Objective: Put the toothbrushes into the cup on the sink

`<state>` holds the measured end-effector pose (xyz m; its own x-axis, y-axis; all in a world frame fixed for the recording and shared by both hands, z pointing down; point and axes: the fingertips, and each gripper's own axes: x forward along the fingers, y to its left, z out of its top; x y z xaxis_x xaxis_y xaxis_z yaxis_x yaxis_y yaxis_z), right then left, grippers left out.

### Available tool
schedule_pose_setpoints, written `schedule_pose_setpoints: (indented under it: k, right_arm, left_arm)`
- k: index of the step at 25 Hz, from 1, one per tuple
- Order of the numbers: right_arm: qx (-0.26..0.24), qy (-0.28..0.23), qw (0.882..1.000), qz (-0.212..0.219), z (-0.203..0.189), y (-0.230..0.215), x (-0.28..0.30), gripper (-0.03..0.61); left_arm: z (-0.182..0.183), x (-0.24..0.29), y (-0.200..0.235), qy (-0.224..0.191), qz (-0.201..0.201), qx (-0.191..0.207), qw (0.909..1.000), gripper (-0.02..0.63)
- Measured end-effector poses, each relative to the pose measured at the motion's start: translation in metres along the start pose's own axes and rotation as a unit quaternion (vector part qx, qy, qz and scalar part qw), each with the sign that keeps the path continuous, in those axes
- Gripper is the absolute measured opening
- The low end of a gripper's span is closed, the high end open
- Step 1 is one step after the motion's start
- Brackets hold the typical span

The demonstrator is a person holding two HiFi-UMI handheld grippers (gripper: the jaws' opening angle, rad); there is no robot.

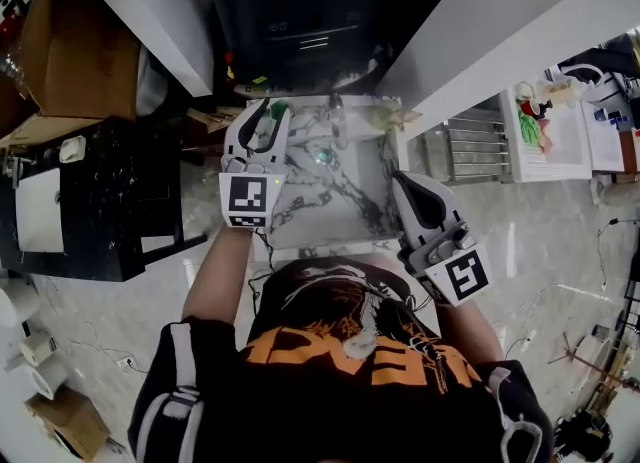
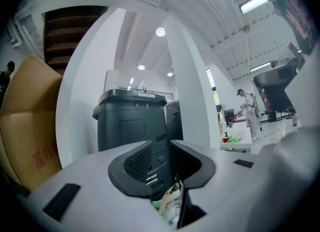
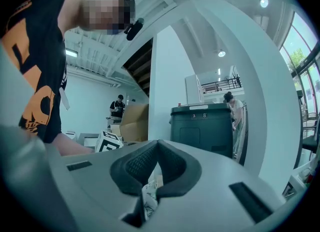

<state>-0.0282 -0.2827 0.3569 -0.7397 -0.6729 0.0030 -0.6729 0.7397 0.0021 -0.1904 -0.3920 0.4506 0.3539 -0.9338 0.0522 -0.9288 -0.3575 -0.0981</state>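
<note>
Both grippers are up over the marble sink top, call it the table [image 1: 330, 236], and neither one has anything in it. The left gripper [image 1: 265, 116] sits at the far left corner with its jaws a little apart. In its own view only the dark bin [image 2: 131, 121] across the room shows between them. The right gripper [image 1: 405, 186] hangs at the table's right edge, nearer the person, jaws clenched tip to tip on nothing.

Now the key bit: a green item [image 1: 276, 109] stands just beyond the left gripper's tips. A pale cluster [image 1: 385, 116] lies at the far right corner, ahead of the right gripper and apart from it. I can't tell which is the cup and which the toothbrushes; both are too small. The pale cluster seems to run along the back edge, across the right gripper's line.

My read: nothing looks delivered yet. The left is nearer the green item, the right is nearer the pale cluster, and the right has to open before any grab.
</note>
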Motion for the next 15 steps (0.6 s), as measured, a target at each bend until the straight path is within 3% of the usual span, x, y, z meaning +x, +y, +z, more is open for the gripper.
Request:
schedule_pose_setpoints:
  k: [4,9,15]
  right_arm:
    - [0.002,-0.006,1.000,0.009,0.003,0.010,0.002,0.014]
    - [0.006,-0.013,1.000,0.012,0.006,0.023,0.005,0.014]
    - [0.013,-0.015,1.000,0.004,0.004,0.040,0.007,0.014]
  left_arm:
    - [0.029,-0.030,-0.014,-0.020,-0.014,-0.005,0.9997,0.082]
    - [0.057,-0.064,-0.040,-0.043,-0.046,0.034,0.9974,0.046]
    - [0.068,-0.098,-0.063,-0.034,-0.073,-0.040,0.9959,0.034]
